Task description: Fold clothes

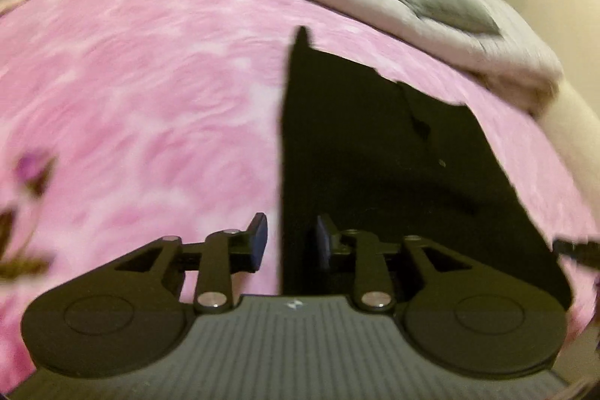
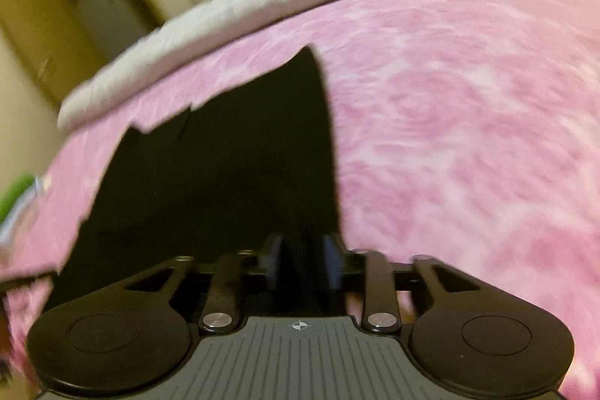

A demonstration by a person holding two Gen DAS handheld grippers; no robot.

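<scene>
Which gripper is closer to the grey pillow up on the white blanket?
Hard to call. The left gripper straddles the black garment's left edge; the right gripper sits at its right edge. The grey pillow lies far beyond both.

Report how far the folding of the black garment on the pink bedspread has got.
Done: the black garment lies flat on the pink bedspread, with one long straight side, apparently already folded at least once. In hand: the left gripper and the right gripper sit at its near edge, jaws parted, gripping nothing I can see. Left: likely a further fold; the far edge still looks ragged, with a corner sticking out.
</scene>
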